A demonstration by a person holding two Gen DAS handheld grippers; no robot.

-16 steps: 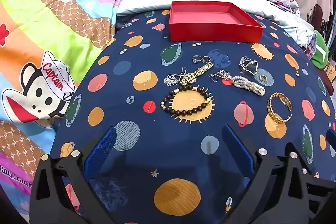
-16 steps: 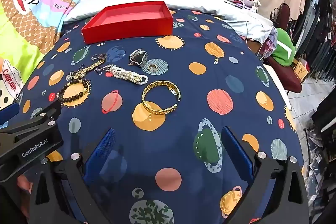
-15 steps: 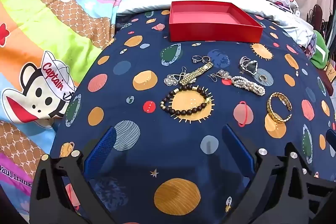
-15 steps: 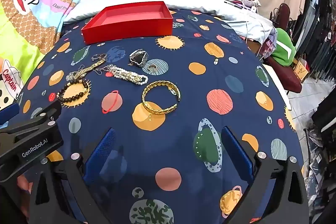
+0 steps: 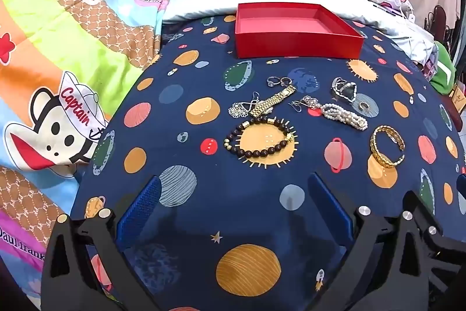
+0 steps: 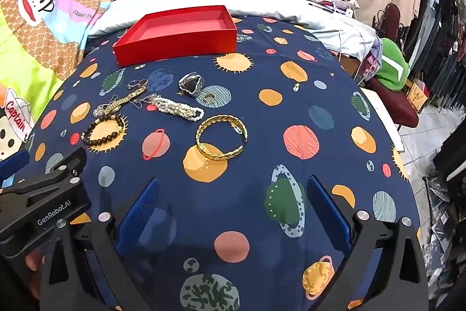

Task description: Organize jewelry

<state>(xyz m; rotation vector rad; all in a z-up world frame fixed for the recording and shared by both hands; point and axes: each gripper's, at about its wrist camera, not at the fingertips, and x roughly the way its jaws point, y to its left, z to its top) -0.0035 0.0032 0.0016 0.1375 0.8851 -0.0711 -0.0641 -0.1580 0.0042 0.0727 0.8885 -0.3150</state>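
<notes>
- left wrist view: the left gripper (image 5: 233,194) hangs above the planet-print sheet (image 5: 180,153) with its blue pads spread as wide as they go and nothing between them.
- the red box (image 5: 297,41) sits at the far edge of the sheet, and as far as its floor shows, it holds nothing, so by my reading the sorting has not begun.
- all the jewelry lies loose between gripper and box: a dark bead bracelet (image 5: 259,140) nearest, a gold watch-style band (image 5: 272,101) and a silver filigree piece (image 5: 240,109) just behind it, two small rings (image 5: 278,81), a pearl bracelet (image 5: 343,115), a gold cuff (image 5: 387,146) off to the right.
- the near inside wall of the box is hidden by its front side; the tangled silver pieces are too small to name surely.
- right wrist view: the right gripper (image 6: 231,194) is likewise fully spread and empty, with the gold cuff (image 6: 222,137) lying just ahead of its pads, apart from them.
- the pearl bracelet (image 6: 179,108), a dark-stone silver piece (image 6: 191,85) and a small ring (image 6: 210,98) lie further back; the red box (image 6: 177,44) shows a bare floor from here.
- the left gripper (image 6: 8,168) is cut off at the left edge, so only its body and one pad tip show.
- everything is left to do: each piece needs moving into the box.
</notes>
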